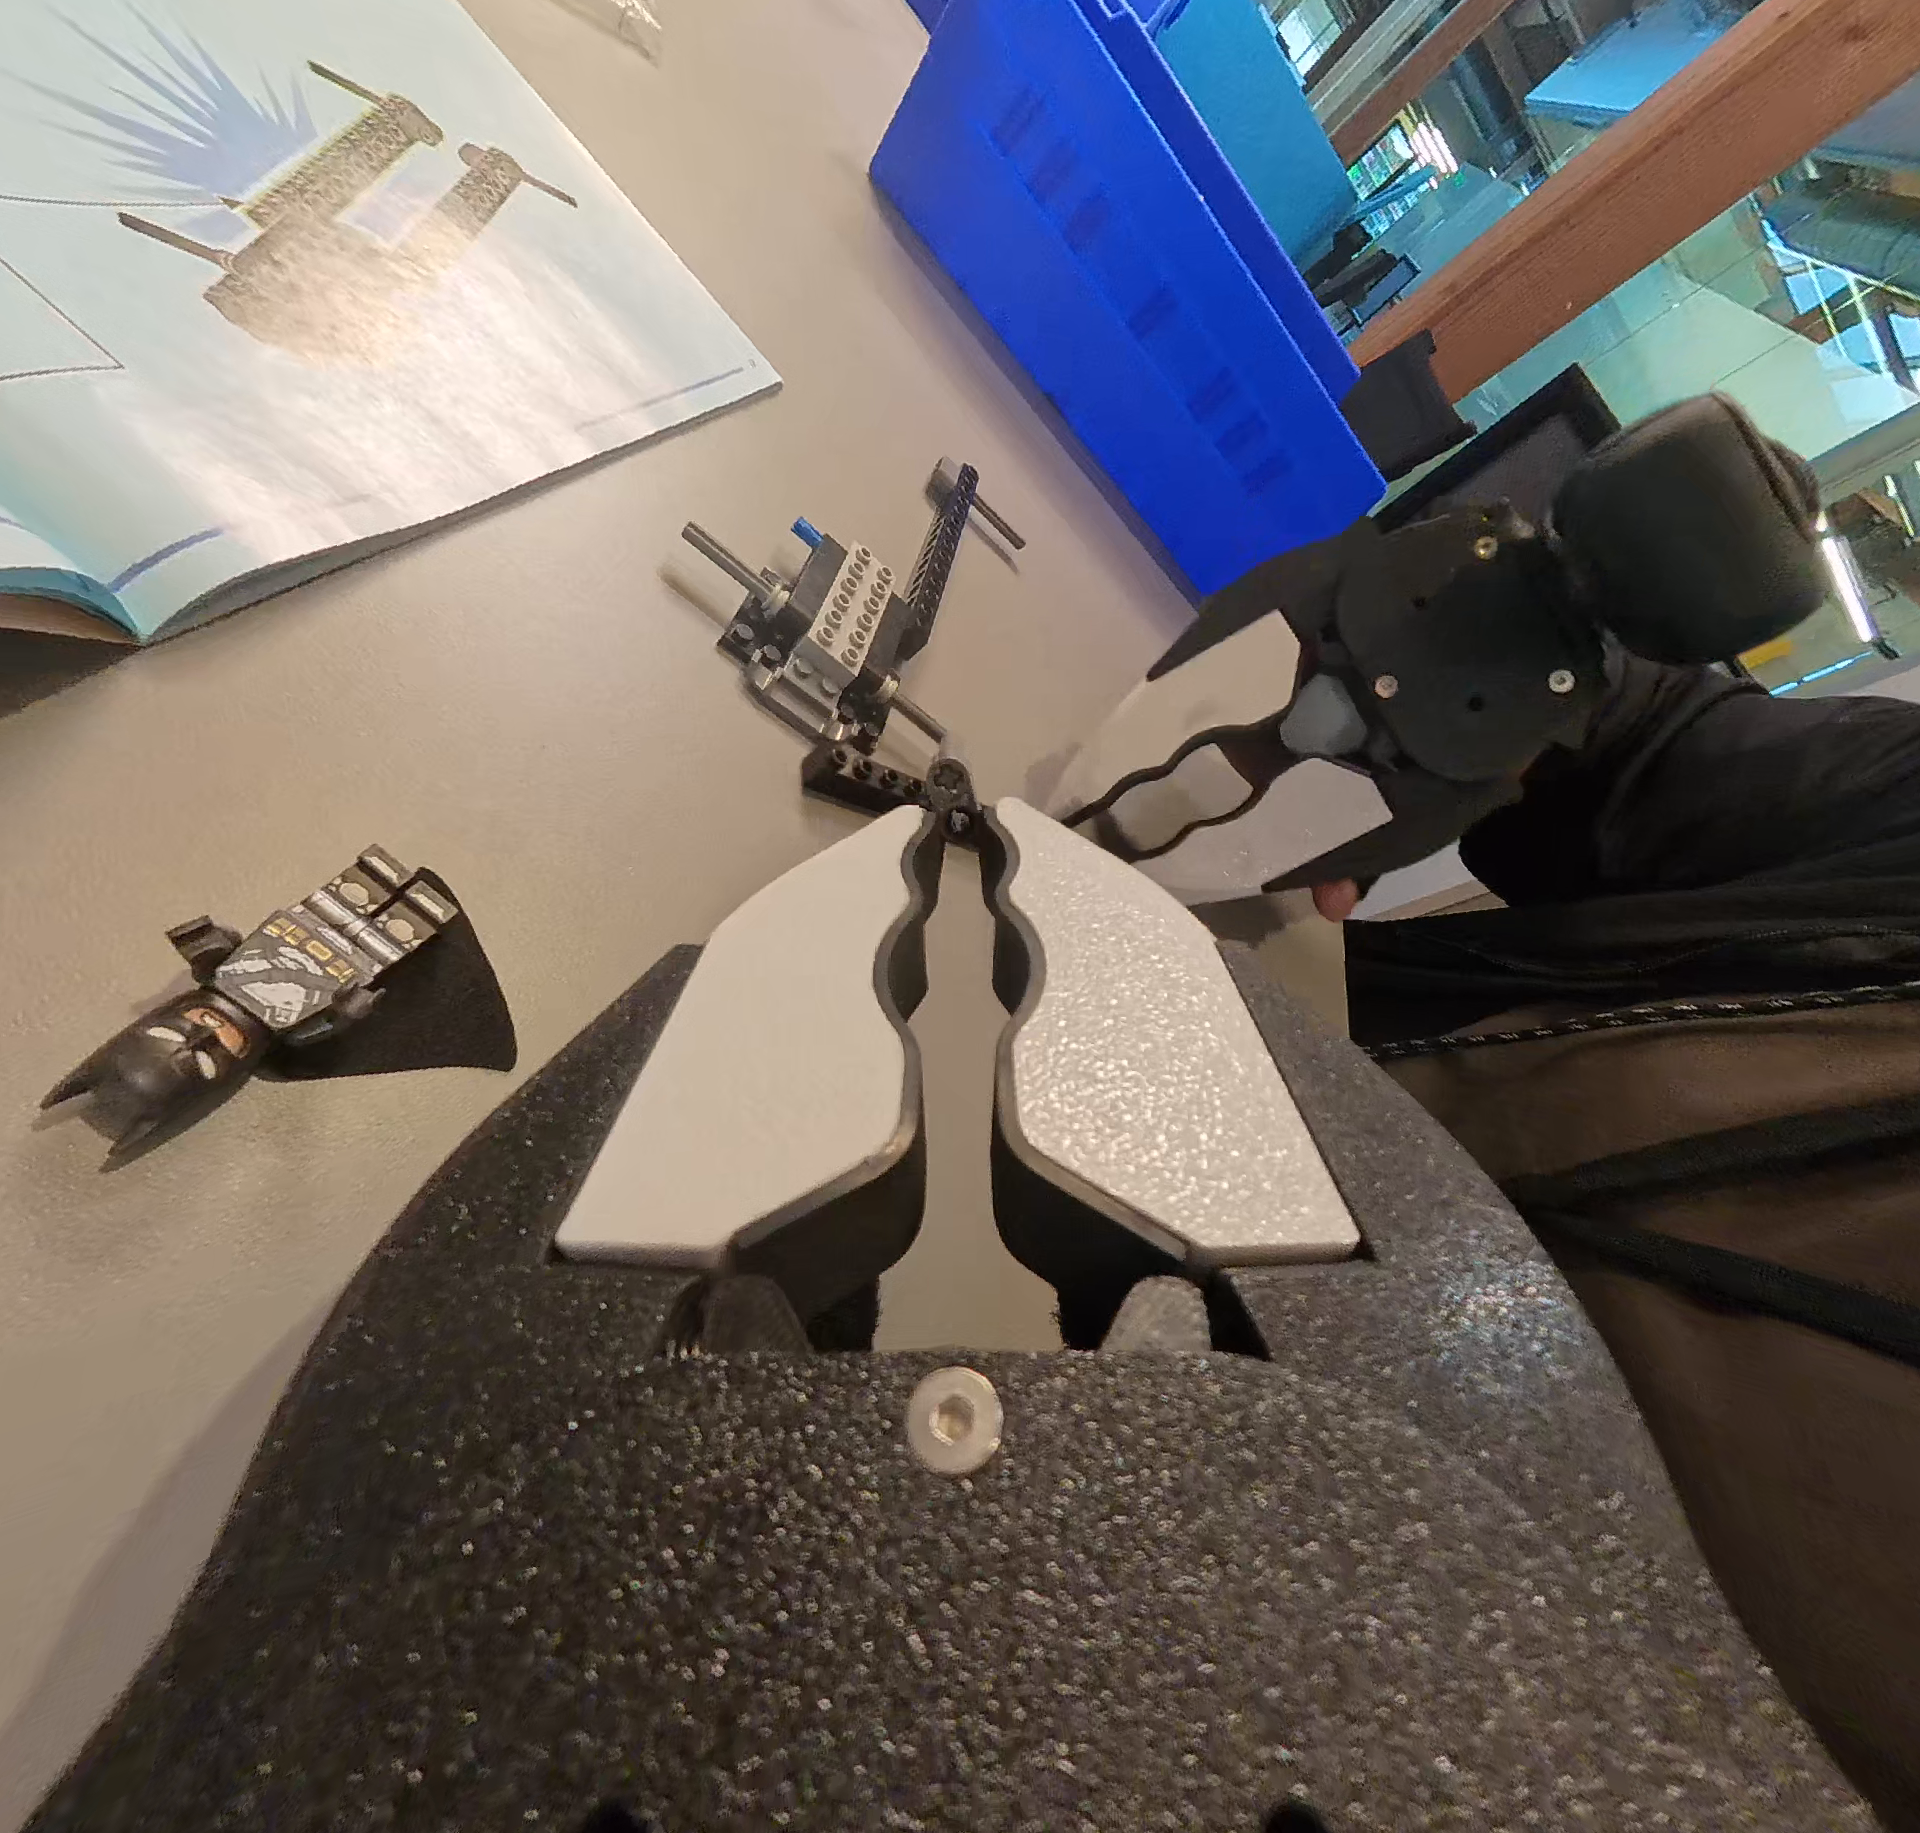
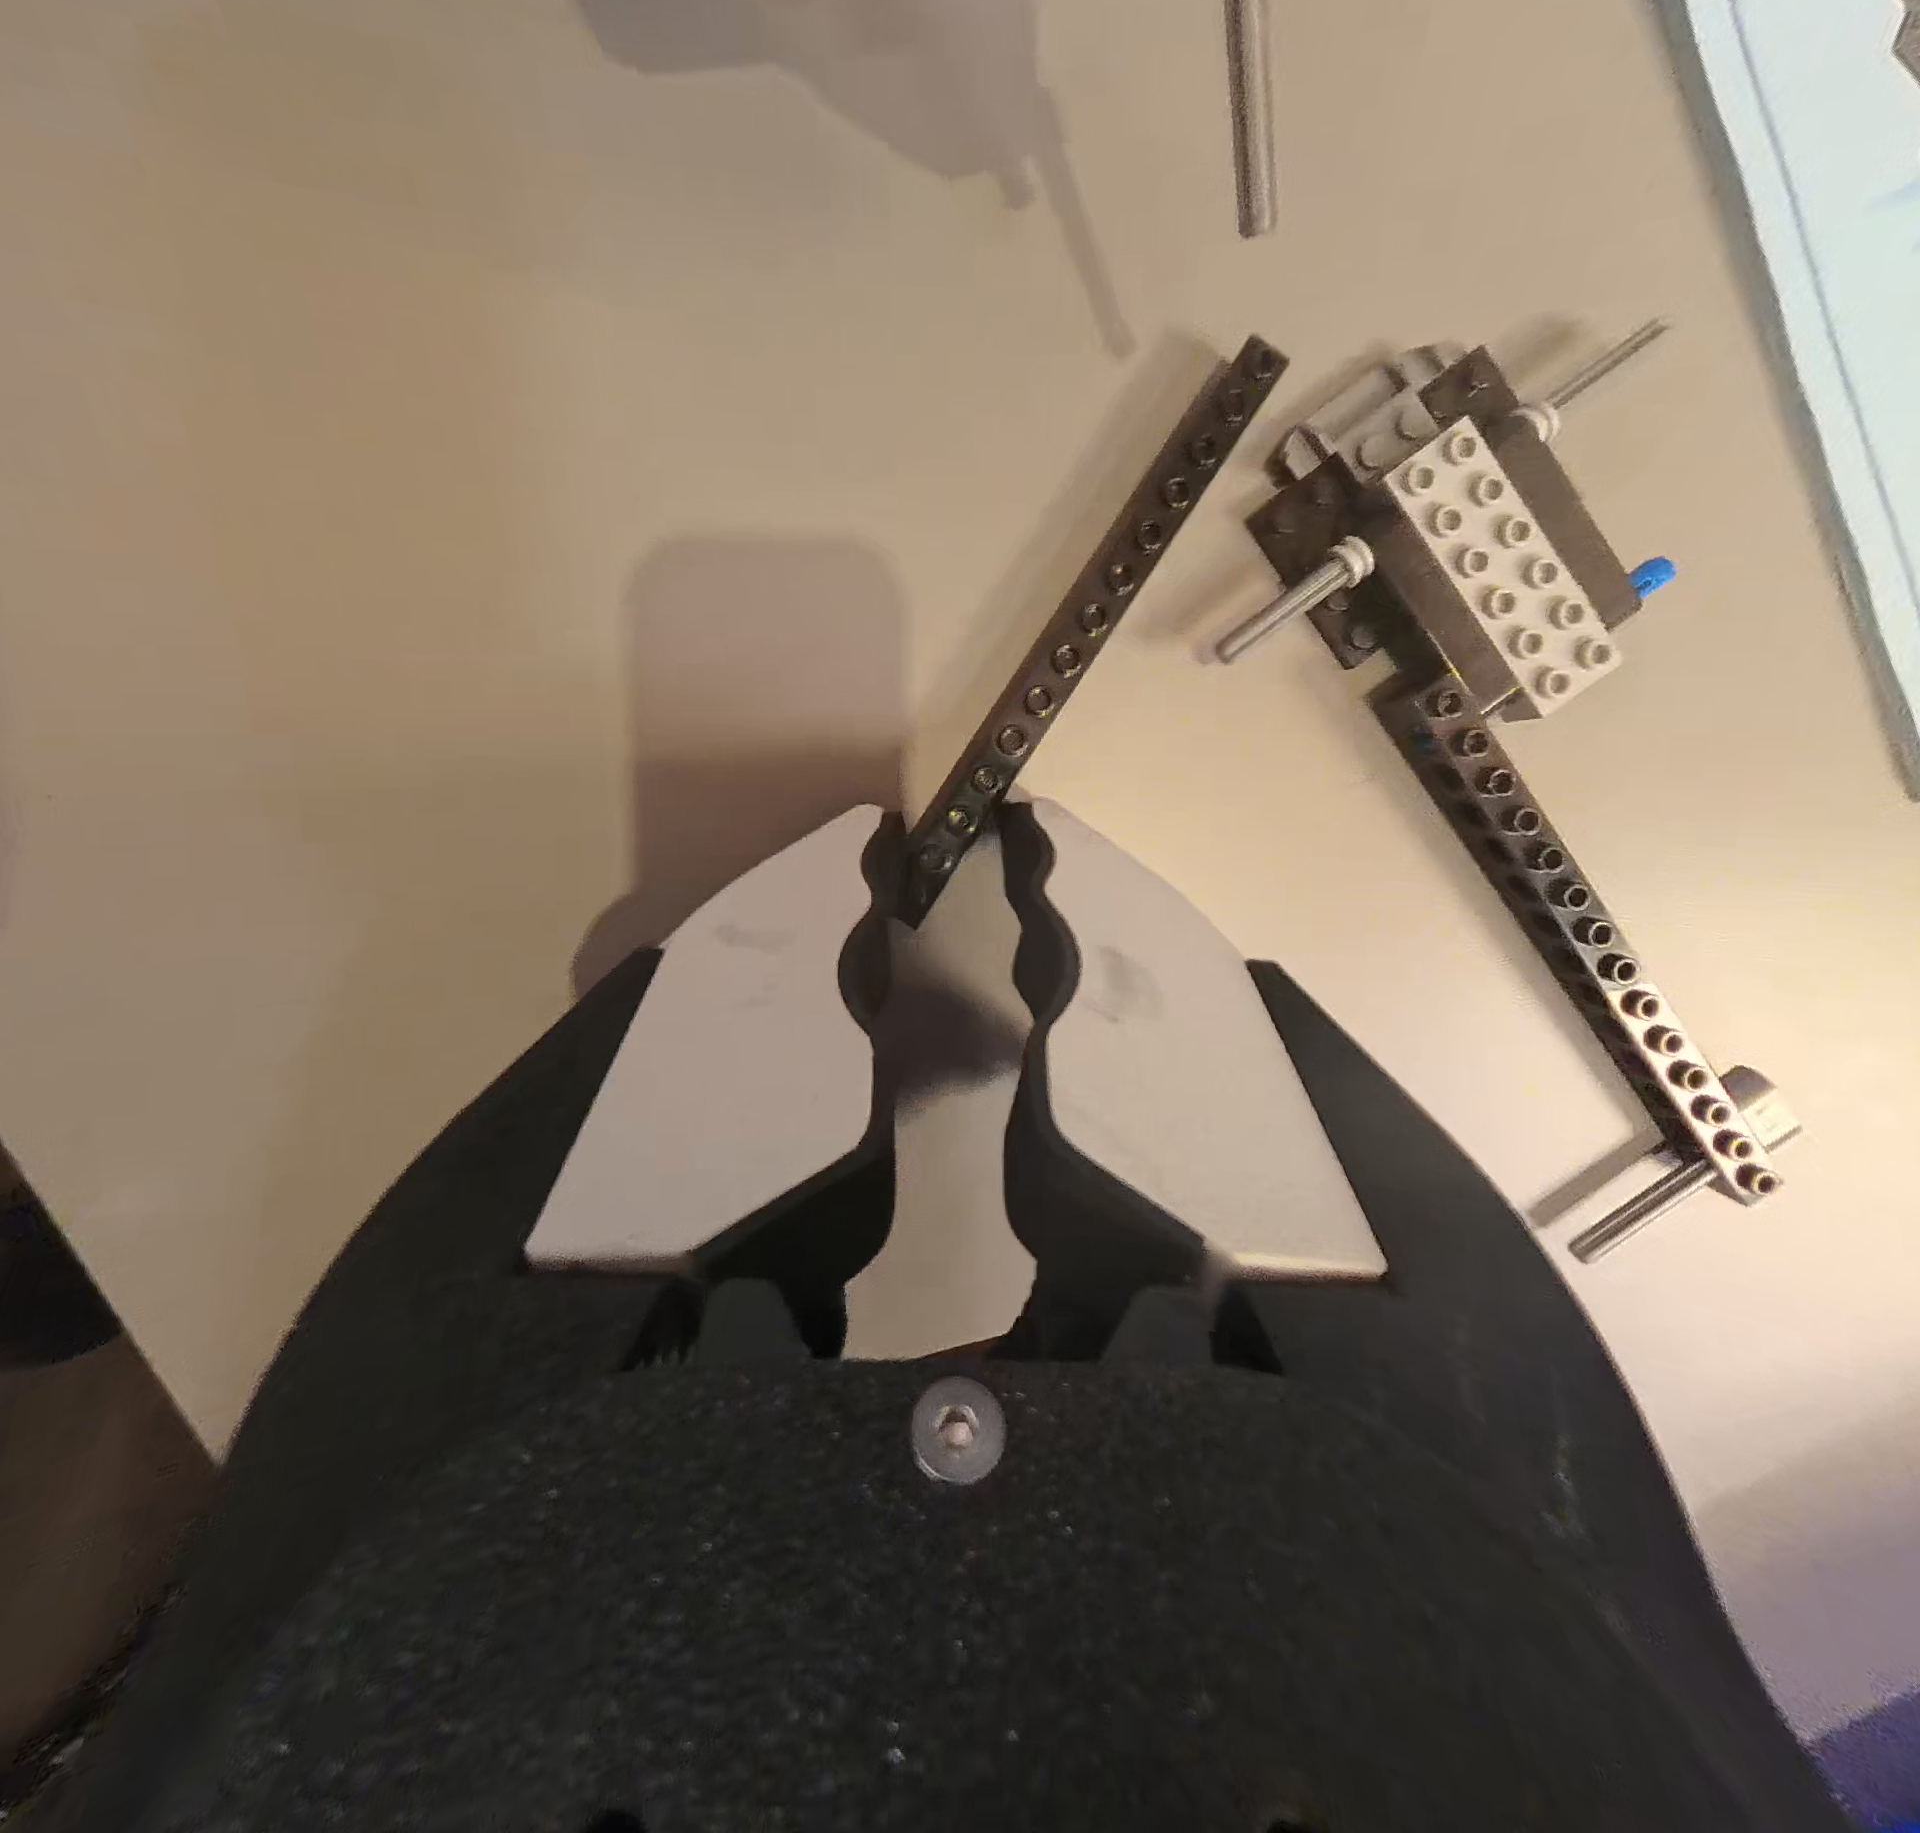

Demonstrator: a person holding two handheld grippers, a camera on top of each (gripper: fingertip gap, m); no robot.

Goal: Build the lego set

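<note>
Plainly, the brick assembly (image 2: 1455,557) with its grey studded block is the fixed mark on the counter (image 2: 416,433), and the long black beam (image 2: 1122,578) lies just to its left, not touching it. The beam's long axis runs on a slant: its far end sits close beside the assembly's far corner, while its near end angles away from the assembly and into the right tool (image 2: 951,838). That tool is partly closed on the beam's near end. Both pads look to touch it, but askew, since the beam crosses the gap diagonally instead of lying along the fingers. The left tool (image 1: 956,827) is closed on a small black connector (image 1: 953,791) pinched at its very tips, held on the near side of the assembly. A caped toy figure (image 1: 281,983) lies well to the left of the assembly, an open booklet (image 1: 312,329) beyond it.
</note>
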